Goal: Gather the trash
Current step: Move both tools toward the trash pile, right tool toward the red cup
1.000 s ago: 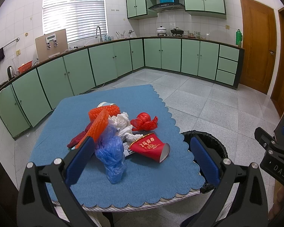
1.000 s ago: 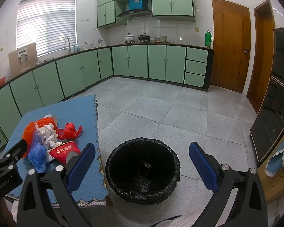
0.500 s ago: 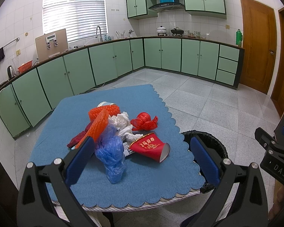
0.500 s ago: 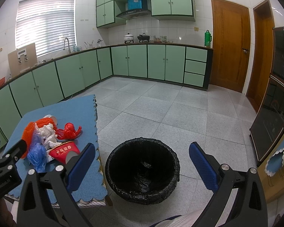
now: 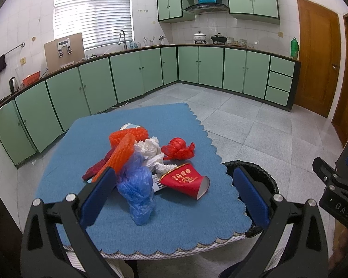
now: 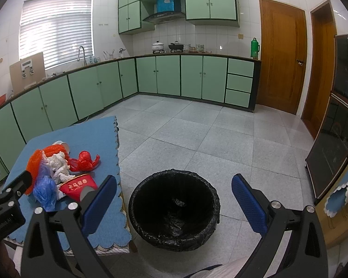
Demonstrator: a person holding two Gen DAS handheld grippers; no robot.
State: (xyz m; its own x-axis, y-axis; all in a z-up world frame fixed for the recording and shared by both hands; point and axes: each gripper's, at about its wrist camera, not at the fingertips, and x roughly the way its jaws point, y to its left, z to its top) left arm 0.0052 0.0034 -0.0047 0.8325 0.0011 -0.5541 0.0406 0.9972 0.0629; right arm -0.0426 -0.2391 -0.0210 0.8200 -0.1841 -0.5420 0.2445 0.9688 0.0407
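On the blue surface: the trash lay heaped near the middle of the surface (image 5: 81, 139), none of it yet lifted, so the step in hand looked to be the first pick.
Left gripper: your left gripper (image 5: 174, 194) hung above the near edge with its fingers wide apart and nothing between them.
Right gripper: your right gripper (image 6: 174, 199) was over the bin, fingers also spread and empty.
Bin: the black-lined bin (image 6: 136, 210) stood on the floor just beside the surface, at about 3 o'clock from the heap in the left view.
Best first pick: you would likely have done well to start with the blue plastic bag (image 5: 138, 192), which sat at 6 o'clock of the heap, nearest your left fingers.
How to grip: a soft bag wants a pinch on a bunched fold, low enough that the fingers close on plastic and not on the cloth.
Red paper cup: the red paper cup (image 5: 185, 181) lay on its side at 4 o'clock, mouth toward the bin, touching the white pieces.
White crumpled paper: white crumpled paper (image 5: 150, 149) sat at the centre.
Red plastic bag: the red plastic bag (image 5: 178, 149) lay at 2 o'clock.
Orange foam netting: orange foam netting (image 5: 125, 147) leaned across 10 to 12 o'clock, over a dark red strip.
Risk: pieces overlapped, so a lift could have dragged a neighbour along.
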